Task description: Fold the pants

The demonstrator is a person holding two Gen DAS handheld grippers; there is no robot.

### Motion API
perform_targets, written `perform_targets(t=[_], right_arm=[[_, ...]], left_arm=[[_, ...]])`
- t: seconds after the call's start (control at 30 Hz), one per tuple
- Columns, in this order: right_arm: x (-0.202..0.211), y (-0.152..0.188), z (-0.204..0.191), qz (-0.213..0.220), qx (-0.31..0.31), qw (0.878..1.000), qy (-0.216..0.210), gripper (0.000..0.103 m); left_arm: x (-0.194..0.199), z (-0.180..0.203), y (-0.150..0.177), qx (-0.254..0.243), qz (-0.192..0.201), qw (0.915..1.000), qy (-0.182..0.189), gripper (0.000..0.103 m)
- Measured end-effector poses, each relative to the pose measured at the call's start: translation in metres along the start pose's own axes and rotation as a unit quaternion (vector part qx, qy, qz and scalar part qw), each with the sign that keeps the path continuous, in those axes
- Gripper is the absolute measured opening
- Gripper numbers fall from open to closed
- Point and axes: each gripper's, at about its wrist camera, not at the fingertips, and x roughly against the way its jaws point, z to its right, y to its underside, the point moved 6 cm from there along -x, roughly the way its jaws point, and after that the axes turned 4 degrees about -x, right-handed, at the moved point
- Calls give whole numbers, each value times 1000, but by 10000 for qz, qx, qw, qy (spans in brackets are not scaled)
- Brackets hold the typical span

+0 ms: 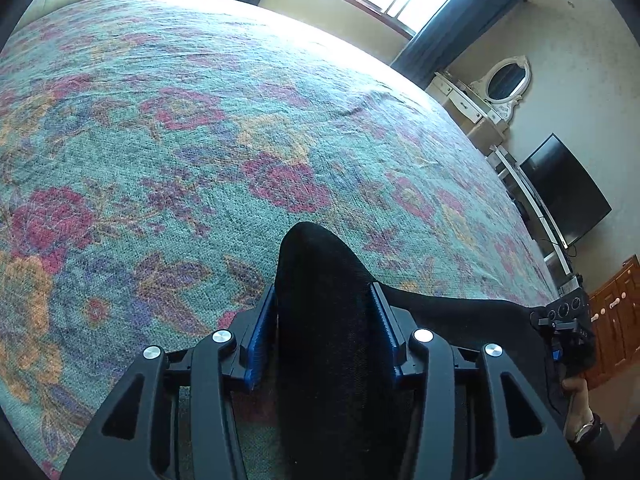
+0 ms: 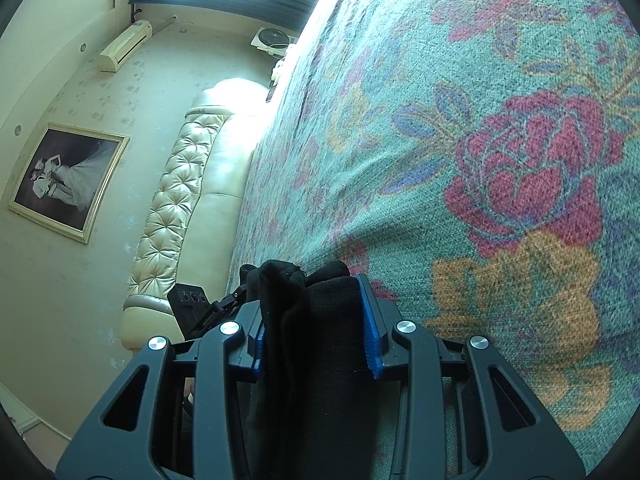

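The black pants (image 1: 320, 280) are bunched between the blue pads of my left gripper (image 1: 325, 300), which is shut on them above the floral bedspread (image 1: 180, 140). A taut stretch of black cloth runs right toward my right gripper (image 1: 568, 320) at the frame's right edge. In the right wrist view, my right gripper (image 2: 312, 304) is shut on a thick bundle of the pants (image 2: 316, 320), held over the bedspread (image 2: 480, 120). The left gripper's body (image 2: 192, 308) shows just to the left. The rest of the pants hangs out of sight below.
The bed has a cream tufted headboard (image 2: 176, 200) on one side. A white dressing table with a mirror (image 1: 504, 80), a dark TV (image 1: 568, 188) and a wooden cabinet (image 1: 616, 312) stand past the bed's far edge. Windows with dark curtains (image 1: 452, 16) are behind.
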Motion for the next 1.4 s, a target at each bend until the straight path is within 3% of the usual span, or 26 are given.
perform_targets(t=[0.1, 0.2, 0.5, 0.8, 1.0, 1.23, 1.27, 1.4], right_arm=[[1, 1, -1, -8, -19, 10000, -78, 38], [5, 1, -3, -8, -44, 9998, -211, 47], [49, 18, -1, 328, -291, 9973, -585, 65], [80, 92, -1, 26, -349, 9975, -619, 74], [87, 120, -9, 84, -180, 9995, -261, 78], [73, 141, -19, 63, 38, 9993, 359, 85], [69, 143, -21, 51, 69, 9987, 500, 81], [58, 153, -16, 58, 109, 9960, 884, 44]], left_arm=[[1, -1, -1, 23, 9, 9998, 206, 63], [6, -1, -1, 46, 86, 9993, 362, 72], [46, -24, 25, 605, 201, 9964, 565, 73], [102, -22, 96, 809, 301, 9954, 423, 75], [118, -13, 128, 1025, 359, 9934, 374, 81], [114, -3, 131, 1113, 425, 9928, 111, 86], [112, 1, 129, 1165, 429, 9922, 115, 86], [111, 8, 127, 1340, 481, 9895, 259, 86]])
